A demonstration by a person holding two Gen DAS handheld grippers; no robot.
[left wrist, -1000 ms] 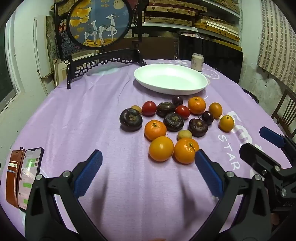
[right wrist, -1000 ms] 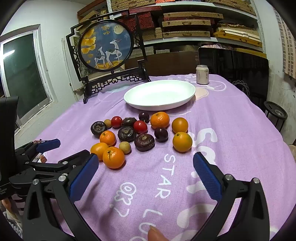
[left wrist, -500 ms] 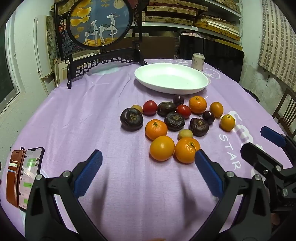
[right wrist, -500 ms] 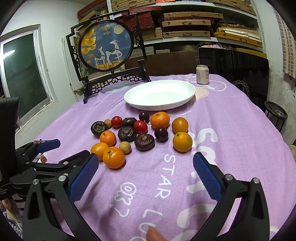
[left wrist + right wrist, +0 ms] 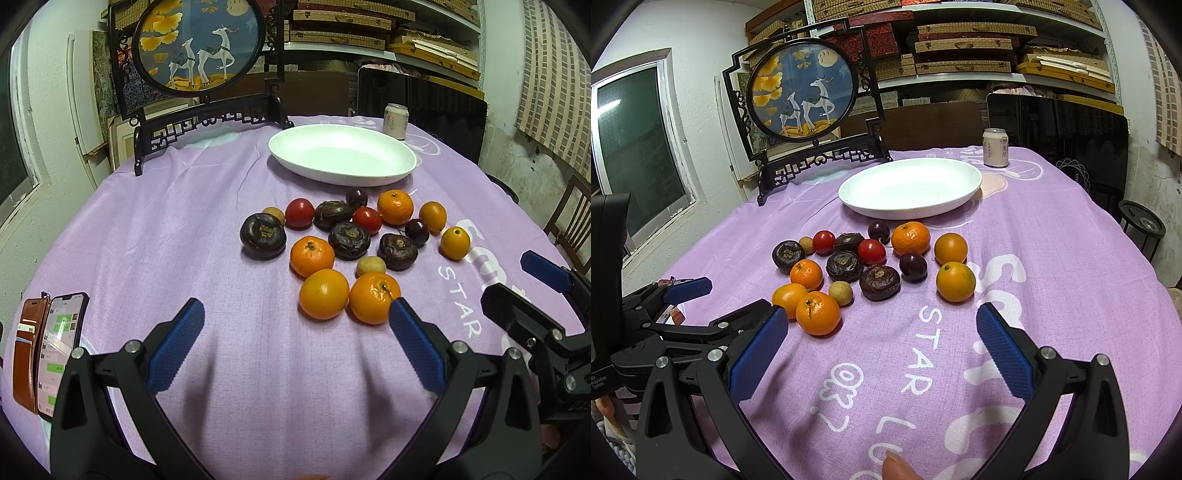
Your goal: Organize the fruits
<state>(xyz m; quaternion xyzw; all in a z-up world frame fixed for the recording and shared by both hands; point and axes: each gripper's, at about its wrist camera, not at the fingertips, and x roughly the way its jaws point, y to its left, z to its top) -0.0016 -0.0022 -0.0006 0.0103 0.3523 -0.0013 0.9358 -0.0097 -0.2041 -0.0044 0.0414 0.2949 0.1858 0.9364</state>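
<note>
Fruit lies loose in one cluster on the lilac printed cloth of the round bench (image 5: 155,236), just short of the empty white oval dish (image 5: 910,190) where I judge it belongs. My left claw (image 5: 295,345) hangs released over bare cloth, blue pads spread wide and grasping nothing; its right pad sits just beside the nearest stemmed orange mandarin (image 5: 375,297), which touches a smooth round orange (image 5: 324,293). My right claw (image 5: 882,345) is likewise spread and empty, with a glossy yellow-orange citrus (image 5: 955,281) ahead of it. Behind these sit wrinkled dark brown water chestnuts (image 5: 349,240), shiny red cherry tomatoes (image 5: 299,213), dark purple plums (image 5: 913,267) and small tan longans (image 5: 840,293). I expect the mandarins to be light, with a slightly yielding peel that grips well, so I would take one across its widest middle with both pads square. The tomatoes look slick and thin-skinned and would want a gentler squeeze, the chestnuts hard and knobbly. Everything here is round and could roll if nudged, so I would approach from above, not sideways.
</note>
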